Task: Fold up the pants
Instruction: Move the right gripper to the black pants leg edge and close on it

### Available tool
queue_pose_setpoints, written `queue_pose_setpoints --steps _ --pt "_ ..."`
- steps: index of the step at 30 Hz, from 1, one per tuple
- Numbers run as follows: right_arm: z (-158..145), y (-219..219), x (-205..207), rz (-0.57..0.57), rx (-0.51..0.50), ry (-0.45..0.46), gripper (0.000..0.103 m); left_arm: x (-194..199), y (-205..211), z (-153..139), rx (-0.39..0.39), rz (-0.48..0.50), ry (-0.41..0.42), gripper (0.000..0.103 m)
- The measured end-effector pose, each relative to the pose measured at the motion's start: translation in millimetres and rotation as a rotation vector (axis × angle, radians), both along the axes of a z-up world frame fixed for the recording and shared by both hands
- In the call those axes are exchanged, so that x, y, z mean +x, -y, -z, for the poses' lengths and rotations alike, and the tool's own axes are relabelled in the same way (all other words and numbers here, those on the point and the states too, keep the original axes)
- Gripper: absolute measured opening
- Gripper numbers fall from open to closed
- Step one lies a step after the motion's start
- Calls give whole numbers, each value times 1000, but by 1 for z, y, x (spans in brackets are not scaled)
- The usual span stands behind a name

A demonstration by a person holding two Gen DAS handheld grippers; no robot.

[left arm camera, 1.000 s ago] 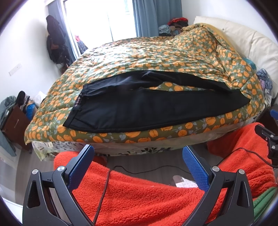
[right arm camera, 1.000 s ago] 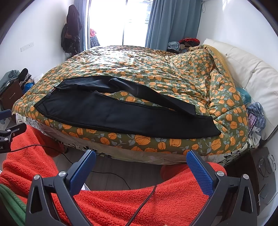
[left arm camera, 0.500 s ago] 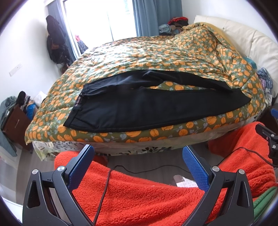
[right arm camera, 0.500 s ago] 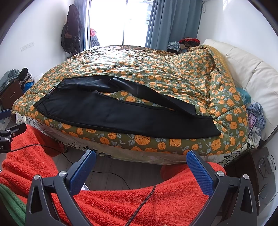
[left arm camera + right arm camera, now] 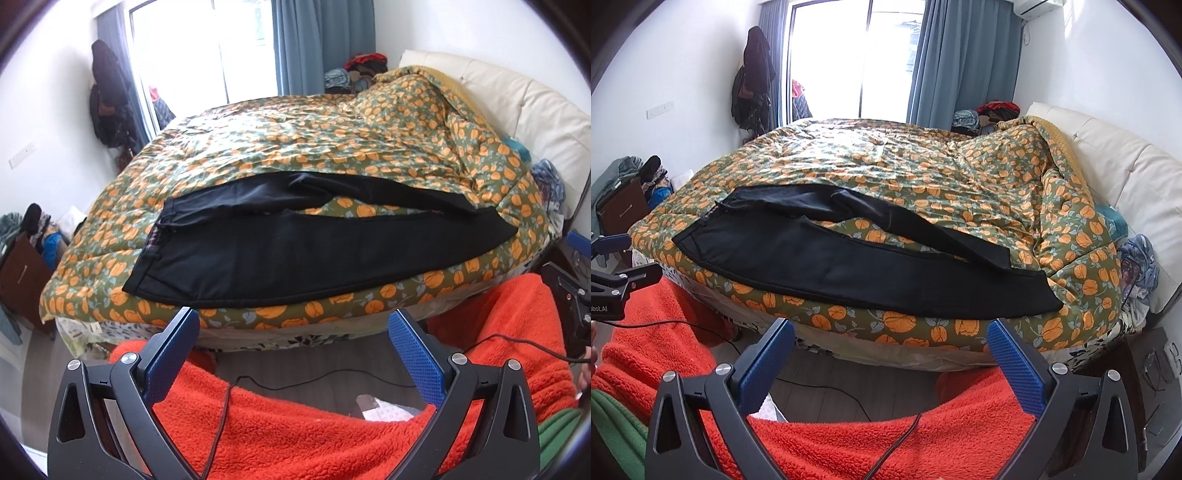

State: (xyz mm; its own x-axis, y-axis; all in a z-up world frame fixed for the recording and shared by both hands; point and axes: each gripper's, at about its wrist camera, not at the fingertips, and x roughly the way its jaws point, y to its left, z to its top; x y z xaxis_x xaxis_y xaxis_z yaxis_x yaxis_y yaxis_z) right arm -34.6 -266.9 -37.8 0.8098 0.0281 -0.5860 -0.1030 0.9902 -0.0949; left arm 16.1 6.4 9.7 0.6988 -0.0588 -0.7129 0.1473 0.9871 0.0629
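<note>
My left gripper (image 5: 293, 323) hangs short of the bed with its blue pads spread wide and nothing between them; my right gripper (image 5: 892, 334) is the same, jaws apart and bare. Both sit above my orange fleece (image 5: 295, 424), which fills the bottom of each view and hides the floor right under me.

The black pants (image 5: 314, 254) lie flat along the near edge of the orange-flowered duvet (image 5: 332, 147), waist to the left, legs running right. At the far left of the waistband I can make out a patch of checked lining (image 5: 154, 240), but whether it is a pocket or a turned-over hem I cannot tell. The near leg lies broad and smooth, its lower hem close to the mattress edge. The far leg (image 5: 886, 218) angles away from it, leaving a wedge of duvet showing between the two, and its cloth looks rumpled near the crotch; its cuff ends beside the near leg's cuff at the right.

A thin black cable (image 5: 314, 380) trails over the strip of floor between the bed and me. Beyond the pants the duvet is open up to the bunched folds by the cream headboard (image 5: 1119, 173) on the right. The fisheye rim cuts off the room's corners.
</note>
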Motion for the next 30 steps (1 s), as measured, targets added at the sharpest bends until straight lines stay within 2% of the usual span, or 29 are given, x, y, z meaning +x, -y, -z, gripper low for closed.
queue_pose_setpoints --steps 3,6,9,12,16,20,26,30 --pt "-12 6 -4 -43 64 78 103 16 7 -12 -24 47 18 102" --pt "-22 5 -1 -70 70 130 103 30 16 -26 -59 85 49 102" --pt "-27 2 10 -86 80 154 103 42 27 -31 -72 109 78 102" --pt "-27 2 23 -104 122 148 103 53 34 -22 -76 100 68 102" --pt "-14 -1 42 -144 140 89 103 66 44 9 -67 116 -19 102" --pt "9 -2 61 -178 165 -9 103 75 46 32 -76 114 -95 102" --pt "39 12 93 -182 258 -165 103 101 46 32 -66 111 -66 102" --pt "49 26 112 -177 246 -188 103 121 47 26 -88 100 -48 102"
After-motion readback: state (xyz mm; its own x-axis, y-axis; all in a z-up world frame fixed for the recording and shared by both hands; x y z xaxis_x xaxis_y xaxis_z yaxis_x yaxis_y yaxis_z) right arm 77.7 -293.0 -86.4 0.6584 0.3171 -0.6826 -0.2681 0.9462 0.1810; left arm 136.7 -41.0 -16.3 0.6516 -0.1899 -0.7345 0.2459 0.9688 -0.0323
